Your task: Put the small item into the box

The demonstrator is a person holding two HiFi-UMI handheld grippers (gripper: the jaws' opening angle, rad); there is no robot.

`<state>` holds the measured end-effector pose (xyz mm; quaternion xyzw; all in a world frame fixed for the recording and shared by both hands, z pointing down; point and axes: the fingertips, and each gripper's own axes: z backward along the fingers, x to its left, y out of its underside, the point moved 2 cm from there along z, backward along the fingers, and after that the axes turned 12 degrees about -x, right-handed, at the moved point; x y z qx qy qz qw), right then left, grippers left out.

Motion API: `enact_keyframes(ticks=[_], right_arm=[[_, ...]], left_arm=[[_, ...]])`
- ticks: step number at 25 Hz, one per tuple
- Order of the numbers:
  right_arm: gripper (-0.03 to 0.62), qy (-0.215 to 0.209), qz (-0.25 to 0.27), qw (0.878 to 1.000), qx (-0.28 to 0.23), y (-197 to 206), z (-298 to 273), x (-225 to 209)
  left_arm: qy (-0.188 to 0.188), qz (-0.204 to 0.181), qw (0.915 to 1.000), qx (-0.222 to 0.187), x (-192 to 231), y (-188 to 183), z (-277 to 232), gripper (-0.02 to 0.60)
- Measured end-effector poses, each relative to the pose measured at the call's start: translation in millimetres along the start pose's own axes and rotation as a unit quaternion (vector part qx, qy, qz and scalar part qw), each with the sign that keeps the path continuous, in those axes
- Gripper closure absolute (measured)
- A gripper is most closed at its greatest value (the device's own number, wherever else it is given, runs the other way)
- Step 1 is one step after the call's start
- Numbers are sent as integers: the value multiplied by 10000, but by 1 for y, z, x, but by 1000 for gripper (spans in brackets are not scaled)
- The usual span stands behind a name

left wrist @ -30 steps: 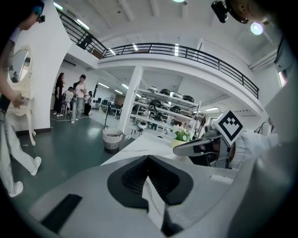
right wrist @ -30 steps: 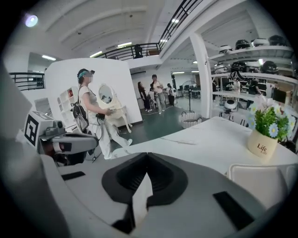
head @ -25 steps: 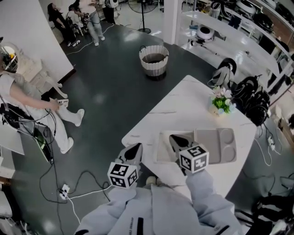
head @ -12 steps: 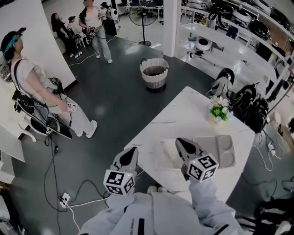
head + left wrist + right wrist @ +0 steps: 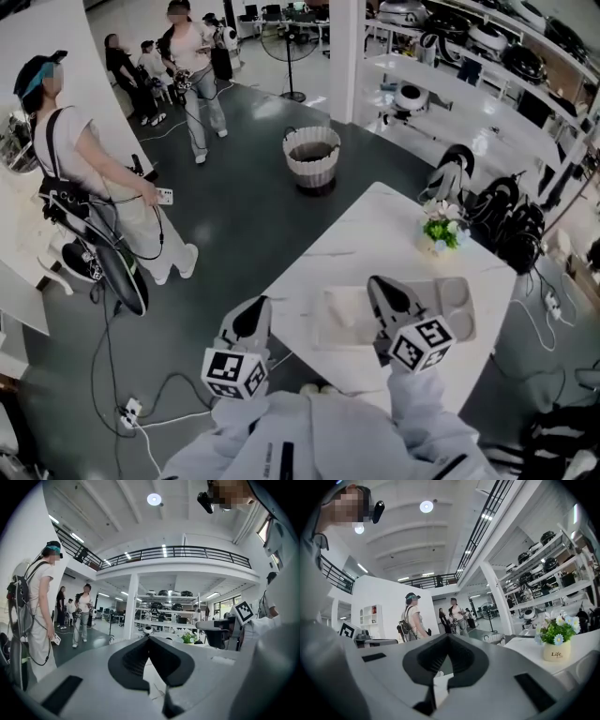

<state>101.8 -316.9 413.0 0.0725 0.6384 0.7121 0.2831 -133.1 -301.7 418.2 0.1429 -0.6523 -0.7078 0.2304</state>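
A pale shallow box (image 5: 339, 323) lies on the white table (image 5: 375, 230), with a grey compartment tray (image 5: 452, 302) touching its right side. I cannot make out any small item in any view. My right gripper (image 5: 380, 286) hovers over the box's right end; its jaws meet at the tip (image 5: 449, 635) with nothing between them. My left gripper (image 5: 255, 309) hangs at the table's near left edge, left of the box. It is shut as well (image 5: 149, 638) and holds nothing. Both point out level across the room.
A small flower pot (image 5: 439, 232) stands on the table's far right part. A wicker basket (image 5: 312, 155) sits on the dark floor beyond. A person (image 5: 89, 178) with gear stands at left, and cables (image 5: 141, 398) trail on the floor. Bags (image 5: 506, 220) are piled at right.
The head view has swung so the table sits lower right. My right gripper has drifted right over the box, my left has sunk a little. The person at left has come closer.
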Motion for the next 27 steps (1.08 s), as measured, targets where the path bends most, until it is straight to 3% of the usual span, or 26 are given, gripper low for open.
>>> enact_keyframes(ticks=[27], right_arm=[[602, 229, 259, 9994, -59, -2, 18, -13]], left_arm=[[-179, -252, 9995, -32, 6, -2, 14, 589]])
